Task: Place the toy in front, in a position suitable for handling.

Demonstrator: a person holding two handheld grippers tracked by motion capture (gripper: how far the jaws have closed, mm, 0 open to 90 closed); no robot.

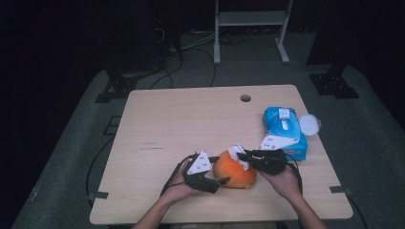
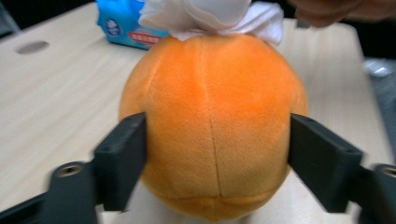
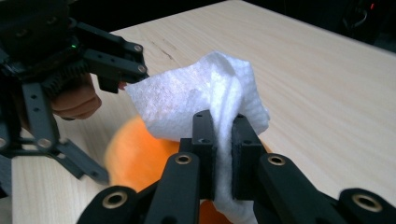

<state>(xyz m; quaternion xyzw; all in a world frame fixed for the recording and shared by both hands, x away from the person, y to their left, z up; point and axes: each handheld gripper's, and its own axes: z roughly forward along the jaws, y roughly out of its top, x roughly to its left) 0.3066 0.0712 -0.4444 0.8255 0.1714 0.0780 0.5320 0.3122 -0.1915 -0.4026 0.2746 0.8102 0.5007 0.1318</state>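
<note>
The right tool point(image 3: 223, 154) has its two black jaws pinched together on a crumpled white tissue point(image 3: 205, 98), which rises in a fold between the pads and spreads out above them. In the high view this tool point(image 1: 243, 155) comes in from the right and holds the tissue point(image 1: 237, 153) against the upper side of a round orange plush ball point(image 1: 235, 174).

The left tool point(image 2: 217, 158) has its jaws spread wide, one on each side of the orange plush ball point(image 2: 212, 121). The left pad lies at the edge of the plush and the right pad stands just beside it; neither presses into it. In the high view the left tool point(image 1: 223, 181) sits at the ball's left side, with a grey three-cornered plate on top.

The ball rests on the pale wooden worktop point(image 1: 191, 119), near its front edge, between the person's two hands. Just beyond the right hand point(image 1: 284, 180) lies a blue soft pack of tissues point(image 1: 284, 129) with a white flap lid, close to the right edge of the worktop. A round cable hole point(image 1: 245, 98) shows near the far edge.
</note>
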